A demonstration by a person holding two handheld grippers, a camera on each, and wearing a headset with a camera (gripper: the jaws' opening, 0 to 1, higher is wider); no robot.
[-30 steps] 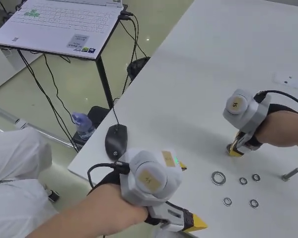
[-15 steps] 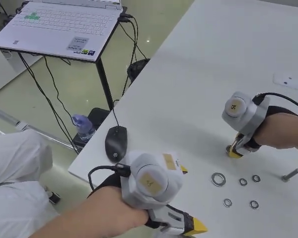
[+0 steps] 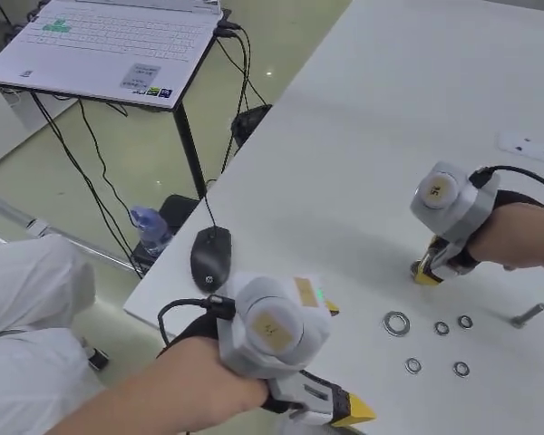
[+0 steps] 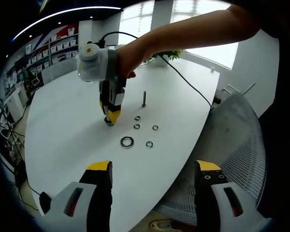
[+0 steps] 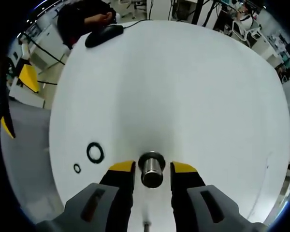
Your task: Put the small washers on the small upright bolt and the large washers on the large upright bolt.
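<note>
The right tongs (image 3: 425, 273) had barely shifted in the last second, staying either side of the large bolt (image 5: 152, 169), a smooth steel cylinder on the white tabletop (image 3: 372, 163); whether they gripped it I cannot tell. The left tongs (image 4: 153, 166) hung apart. One large washer (image 3: 397, 323) and four small washers (image 3: 442, 328), flat metal rings, lay loose near the small bolt (image 4: 144, 98): nothing threaded yet.

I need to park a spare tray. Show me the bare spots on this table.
Free: the wide stretch of table between the mouse and the power strip, beyond the right tool. Crowded: the near edge, with washers, small bolt and left tool.
</note>
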